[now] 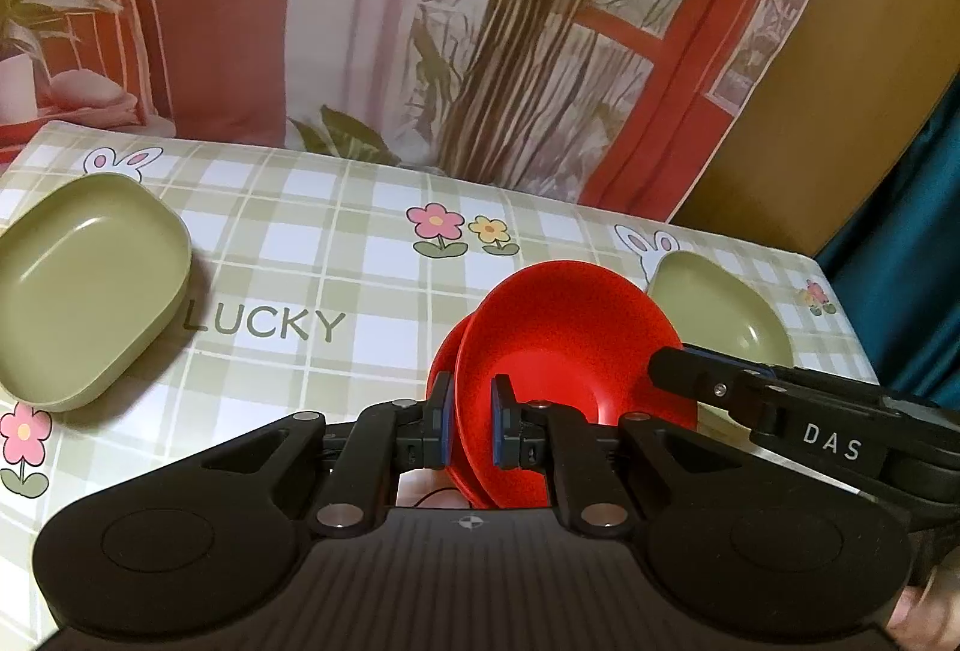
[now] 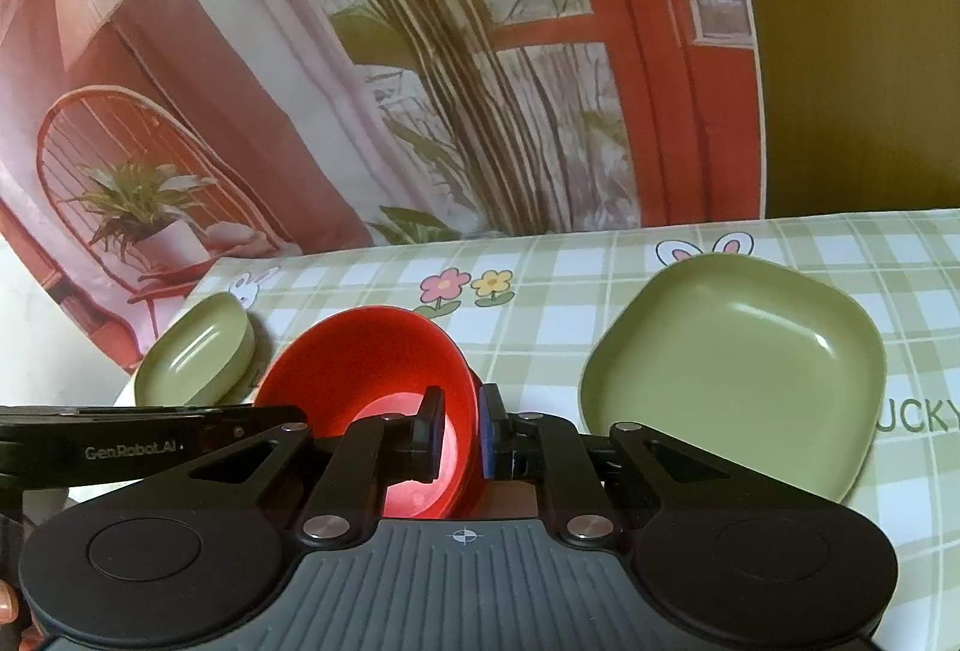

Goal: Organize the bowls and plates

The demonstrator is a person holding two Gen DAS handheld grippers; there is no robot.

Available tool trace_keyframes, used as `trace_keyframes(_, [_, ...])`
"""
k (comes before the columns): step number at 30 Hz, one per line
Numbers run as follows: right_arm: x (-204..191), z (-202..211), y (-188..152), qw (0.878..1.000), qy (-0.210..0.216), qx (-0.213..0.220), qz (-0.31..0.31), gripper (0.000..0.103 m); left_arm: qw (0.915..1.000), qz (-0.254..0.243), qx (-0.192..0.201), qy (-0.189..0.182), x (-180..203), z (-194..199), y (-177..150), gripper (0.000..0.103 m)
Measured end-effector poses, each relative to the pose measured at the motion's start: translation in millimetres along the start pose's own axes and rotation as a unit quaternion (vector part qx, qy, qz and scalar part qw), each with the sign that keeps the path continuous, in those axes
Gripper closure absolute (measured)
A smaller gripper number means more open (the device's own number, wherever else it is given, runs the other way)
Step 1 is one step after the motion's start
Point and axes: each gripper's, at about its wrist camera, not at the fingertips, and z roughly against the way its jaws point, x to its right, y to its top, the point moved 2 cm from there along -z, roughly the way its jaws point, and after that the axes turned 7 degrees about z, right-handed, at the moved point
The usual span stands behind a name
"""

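Through the left wrist view, my left gripper [image 1: 470, 426] jaws pinch a red bowl's [image 1: 558, 327] rim, nested onto a second; green plates [image 1: 90, 285] sit unstacked on the bench [image 1: 360, 255]. Right view: my right gripper [image 2: 459, 435] jaws pinch the bowl wall.

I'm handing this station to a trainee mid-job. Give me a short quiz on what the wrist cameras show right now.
1. True or false: the left gripper is shut on the rim of a red bowl.
2. How many green dishes sit on the tablecloth?
3. Which word is printed on the tablecloth? A) LUCKY B) HAPPY C) SWEET

Key: 1 true; 2 two, one on each side of the red bowl; 3 A.
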Motion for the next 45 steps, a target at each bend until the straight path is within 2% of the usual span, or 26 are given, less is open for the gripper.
trace_keyframes(15, [0.3, -0.3, -1.1, 1.0, -0.004, 0.0, -0.005, 0.089, 0.9998, -0.016, 0.004, 0.014, 3.0, -0.9, -2.1, 0.091])
trace_keyframes(18, [1.9, 1.0, -1.1, 1.0, -0.012, 0.002, -0.008, 0.086, 0.9993, -0.024, 0.01, 0.026, 3.9, -0.9, -2.0, 0.084])
trace_keyframes(20, [3.0, 3.7, -1.1, 1.0, -0.015, 0.005, -0.012, 0.085, 0.9995, -0.019, 0.011, 0.022, 1.1, 1.0, -2.2, 0.07])
trace_keyframes(26, [0.1, 16.4, 0.5, 1.0, -0.017, 0.015, -0.014, 0.084, 0.9992, -0.019, 0.024, 0.024, -11.0, 18.6, 1.2, 0.069])
trace_keyframes(34, [-19.6, 28.4, 10.0, 1.0, -0.007, 0.026, -0.012, 0.08, 0.9967, -0.004, 0.059, 0.056, -59.3, 61.9, 16.7, 0.069])
trace_keyframes(40, [-50.3, 30.8, 17.6, 0.999, 0.018, 0.032, -0.001, 0.077, 0.9897, -0.021, 0.083, 0.114, -108.7, 102.2, 30.6, 0.069])
trace_keyframes(45, [-84.7, 21.4, 29.9, 0.999, 0.045, 0.026, 0.012, 0.077, 0.984, -0.002, 0.098, 0.149, -156.6, 130.8, 46.8, 0.068])
